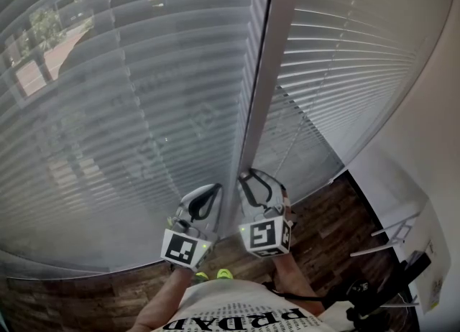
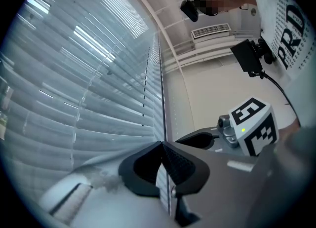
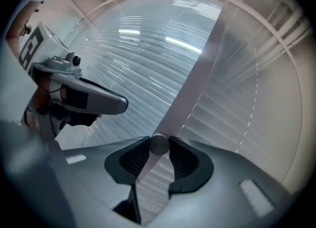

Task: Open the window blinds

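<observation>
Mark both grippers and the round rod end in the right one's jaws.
left gripper [image 2: 162,144]: left gripper view, where its fingertips meet.
right gripper [image 3: 159,142]: right gripper view, midway between its fingertips.
rod end [image 3: 159,146]: right gripper view, middle of its round face.

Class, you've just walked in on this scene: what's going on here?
A person holds a gripper in each hand. The right gripper is shut on what looks like the tilt wand, beside the post between two blinds. The left gripper is shut on nothing nearby. Outdoors shows through the left blind.
</observation>
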The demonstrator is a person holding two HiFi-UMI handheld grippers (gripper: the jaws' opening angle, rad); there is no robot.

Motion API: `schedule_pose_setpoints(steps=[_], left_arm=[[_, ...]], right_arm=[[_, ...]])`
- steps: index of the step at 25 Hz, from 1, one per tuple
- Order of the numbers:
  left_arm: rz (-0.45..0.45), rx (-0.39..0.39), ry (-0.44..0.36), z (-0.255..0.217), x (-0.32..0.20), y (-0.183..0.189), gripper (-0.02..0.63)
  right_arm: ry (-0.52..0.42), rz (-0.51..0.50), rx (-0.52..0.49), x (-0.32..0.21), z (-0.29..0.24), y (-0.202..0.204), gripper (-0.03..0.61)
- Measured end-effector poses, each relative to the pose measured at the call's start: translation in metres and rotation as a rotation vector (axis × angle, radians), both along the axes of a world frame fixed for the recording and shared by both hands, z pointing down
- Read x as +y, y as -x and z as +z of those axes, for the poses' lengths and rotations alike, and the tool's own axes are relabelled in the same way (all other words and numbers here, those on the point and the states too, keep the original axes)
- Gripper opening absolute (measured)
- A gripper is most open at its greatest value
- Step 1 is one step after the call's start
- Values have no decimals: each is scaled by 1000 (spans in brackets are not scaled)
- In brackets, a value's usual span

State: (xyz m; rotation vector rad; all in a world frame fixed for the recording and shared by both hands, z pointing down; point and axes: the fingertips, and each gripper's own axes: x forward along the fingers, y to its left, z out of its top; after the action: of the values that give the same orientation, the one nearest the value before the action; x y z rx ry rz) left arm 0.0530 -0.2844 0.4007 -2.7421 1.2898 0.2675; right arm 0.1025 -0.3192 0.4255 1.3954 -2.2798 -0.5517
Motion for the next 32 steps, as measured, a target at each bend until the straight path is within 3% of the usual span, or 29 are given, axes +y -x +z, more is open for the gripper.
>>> schedule_pose_setpoints(steps=[32], left_arm=[[4, 3, -5, -3, 0, 1, -8]], right_arm=[[169, -10, -605, -3, -1, -11, 124]])
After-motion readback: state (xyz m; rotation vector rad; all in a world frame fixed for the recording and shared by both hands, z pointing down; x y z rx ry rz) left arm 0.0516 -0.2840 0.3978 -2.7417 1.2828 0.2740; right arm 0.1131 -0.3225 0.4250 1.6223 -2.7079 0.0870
